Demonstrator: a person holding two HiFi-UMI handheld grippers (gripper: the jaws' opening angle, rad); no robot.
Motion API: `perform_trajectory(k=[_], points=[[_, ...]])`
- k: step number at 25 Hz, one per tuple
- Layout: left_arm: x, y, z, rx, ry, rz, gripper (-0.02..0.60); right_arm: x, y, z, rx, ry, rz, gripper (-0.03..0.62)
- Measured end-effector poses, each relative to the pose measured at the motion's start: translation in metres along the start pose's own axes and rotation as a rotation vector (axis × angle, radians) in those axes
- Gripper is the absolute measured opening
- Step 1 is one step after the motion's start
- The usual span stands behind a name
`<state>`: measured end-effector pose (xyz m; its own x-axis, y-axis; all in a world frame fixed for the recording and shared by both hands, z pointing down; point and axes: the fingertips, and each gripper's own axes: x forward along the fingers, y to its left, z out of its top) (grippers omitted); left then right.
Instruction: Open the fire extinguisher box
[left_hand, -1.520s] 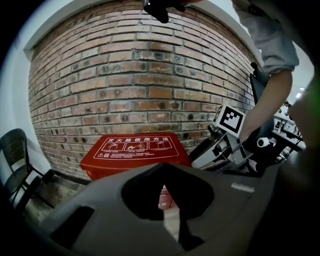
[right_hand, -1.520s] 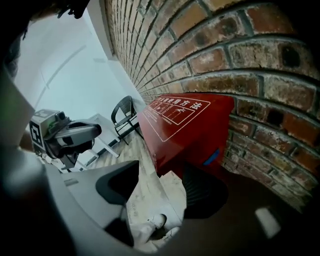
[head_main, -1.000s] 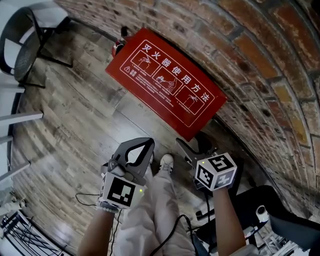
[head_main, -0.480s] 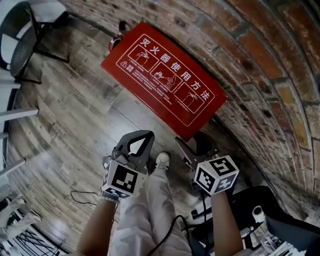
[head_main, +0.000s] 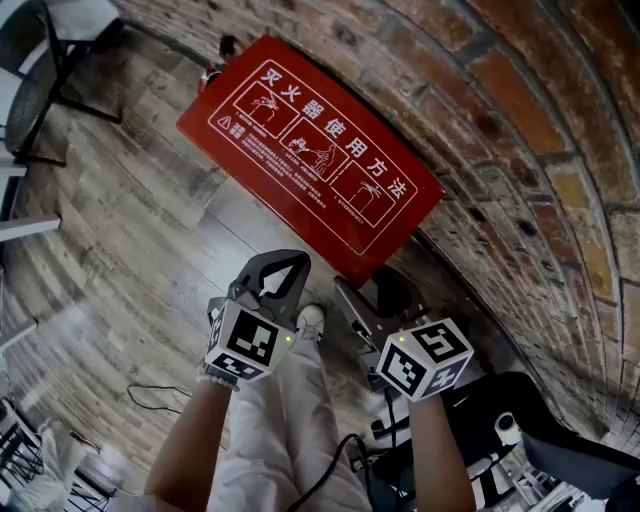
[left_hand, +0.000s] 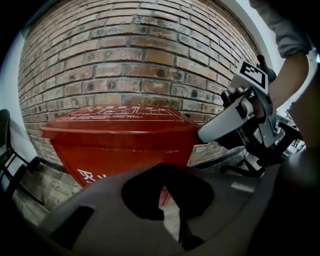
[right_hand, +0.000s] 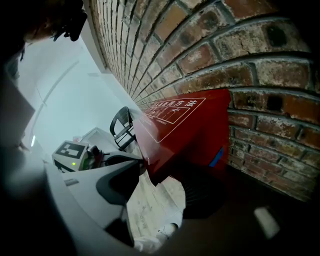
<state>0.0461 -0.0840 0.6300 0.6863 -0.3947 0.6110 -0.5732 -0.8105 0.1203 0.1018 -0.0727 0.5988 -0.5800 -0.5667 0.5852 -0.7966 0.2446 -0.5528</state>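
A black chair (head_main: 40, 90) stood well left of the fire extinguisher box (head_main: 310, 150), on the wood-plank floor (head_main: 130, 250). The red box stood on that floor against the brick wall (head_main: 520, 120). Its lid was down, with the white-printed instruction panel facing up.

The left gripper (head_main: 285, 262) was near the box's front edge and pointed at it. Its jaws were brought together at the tips, with nothing between them and no contact with the box. A white shoe (head_main: 312, 318) showed just behind it.

The right gripper (head_main: 368, 295) was near the box's lower right corner. Its jaws stood wide apart after narrowing very slightly. That corner lay just ahead of the gap. The pads pressed on nothing and no hold was observed.
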Motion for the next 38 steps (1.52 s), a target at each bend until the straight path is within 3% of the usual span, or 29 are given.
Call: perform_trajectory(k=[24, 32, 38], points=[[0.005, 0.001, 0.006, 0.048, 0.053, -0.022, -0.002, -0.044, 0.023, 0.055, -0.119, -0.048, 0.005, 0.247], [0.003, 0.002, 0.01, 0.051, 0.058, -0.026, -0.002, -0.056, 0.016, 0.077, -0.249, -0.053, -0.094, 0.177], [0.004, 0.002, 0.009, 0.042, 0.058, -0.025, -0.002, -0.066, 0.0, 0.098, -0.274, -0.116, -0.208, 0.067]])
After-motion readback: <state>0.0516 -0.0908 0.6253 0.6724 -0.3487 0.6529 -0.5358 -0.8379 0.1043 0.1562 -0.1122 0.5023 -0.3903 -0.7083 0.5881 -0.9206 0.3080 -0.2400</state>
